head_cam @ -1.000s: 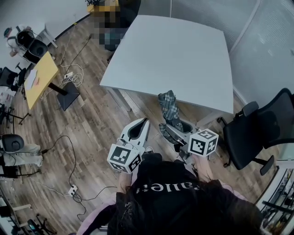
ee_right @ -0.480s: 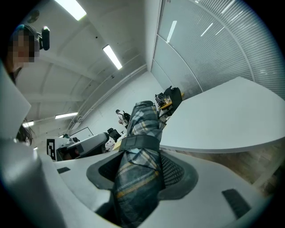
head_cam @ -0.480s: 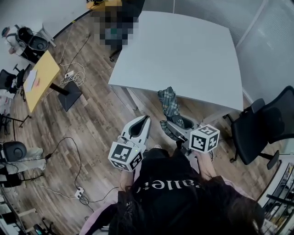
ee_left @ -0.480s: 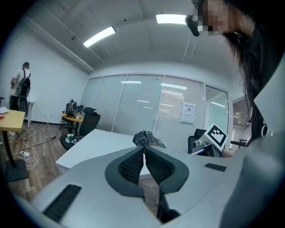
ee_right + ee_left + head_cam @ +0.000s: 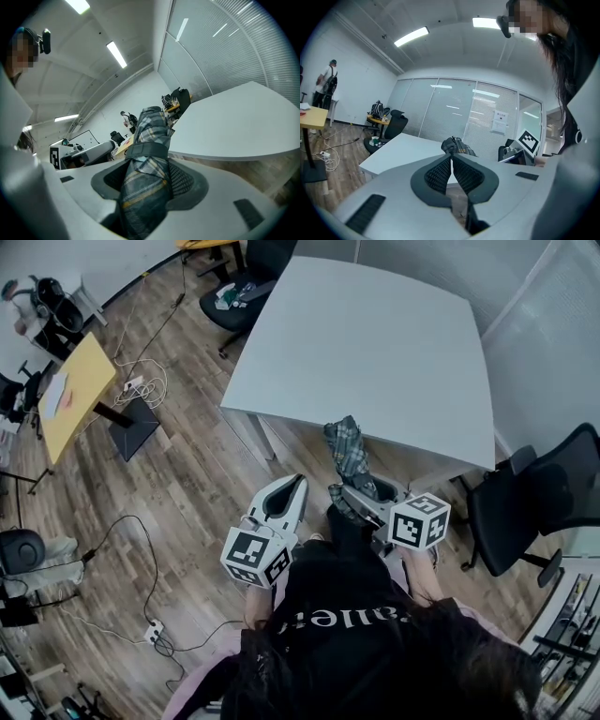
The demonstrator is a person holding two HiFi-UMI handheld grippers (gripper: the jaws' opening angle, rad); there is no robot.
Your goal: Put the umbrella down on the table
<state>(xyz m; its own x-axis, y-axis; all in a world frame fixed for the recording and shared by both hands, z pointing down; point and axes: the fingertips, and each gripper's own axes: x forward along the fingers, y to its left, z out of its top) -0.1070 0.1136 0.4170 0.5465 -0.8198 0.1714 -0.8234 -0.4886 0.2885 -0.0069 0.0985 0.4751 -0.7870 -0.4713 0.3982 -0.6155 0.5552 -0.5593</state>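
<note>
Partly, the umbrella (image 5: 150,133) is hidden between fingers (image 5: 186,180) of the right gripper (image 5: 149,177).

Black lettered top (image 5: 342,624), perhaps pink sleeves (image 5: 199,692)

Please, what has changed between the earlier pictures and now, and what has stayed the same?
The person has come slightly closer to the table, bringing both grippers and the umbrella toward its near edge. Nothing was taken hold of or let go. The right gripper stays shut on the folded umbrella, the left gripper stays shut with nothing in it, and the umbrella is not yet on the table.
</note>
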